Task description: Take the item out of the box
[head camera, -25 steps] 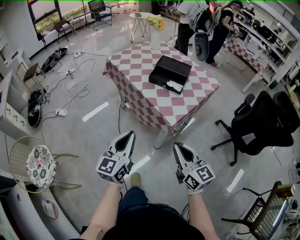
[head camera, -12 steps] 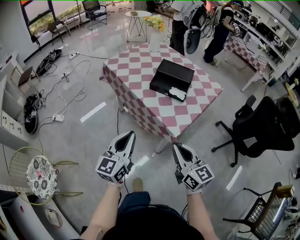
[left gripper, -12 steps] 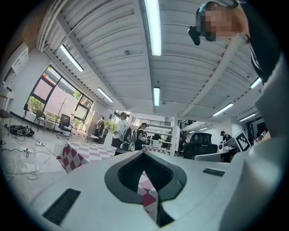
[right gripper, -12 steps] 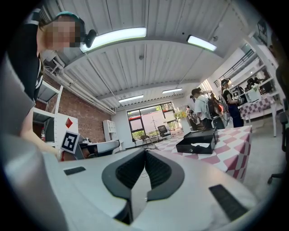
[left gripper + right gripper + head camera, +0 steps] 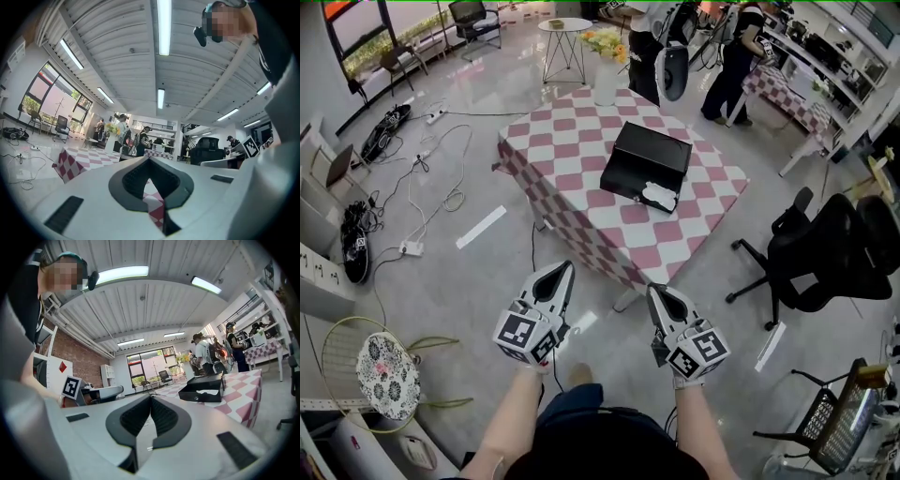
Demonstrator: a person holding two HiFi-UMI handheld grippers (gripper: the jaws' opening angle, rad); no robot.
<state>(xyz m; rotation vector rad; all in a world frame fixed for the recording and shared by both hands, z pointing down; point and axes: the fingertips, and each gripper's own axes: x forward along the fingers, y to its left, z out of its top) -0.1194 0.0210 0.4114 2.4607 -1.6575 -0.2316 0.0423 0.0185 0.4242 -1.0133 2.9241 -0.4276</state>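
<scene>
Hovering side by side over the grey floor, the left gripper (image 5: 559,270) and the right gripper (image 5: 657,292) both point level toward the table (image 5: 581,150). Each has its jaws pressed together at the tips, with nothing held between them. The table, draped in a pink-and-white checked cloth, stands ahead of both grippers and well apart from them. In the left gripper view a strip of that cloth shows through the small gap below the closed tips.

The black box (image 5: 645,159) lies open on the table, ahead of the two grippers and closer to the right gripper's line. In the right gripper view it sits ahead and to the right of the jaws. The white item (image 5: 659,197) rests inside the box, at the end nearest the grippers.

Beyond the box, at the table's far edge, stands a vase of yellow flowers (image 5: 607,66). A black office chair (image 5: 825,253) stands off to the right of the right gripper, well apart. Cables (image 5: 427,183) trail across the floor ahead and to the left of the left gripper.
</scene>
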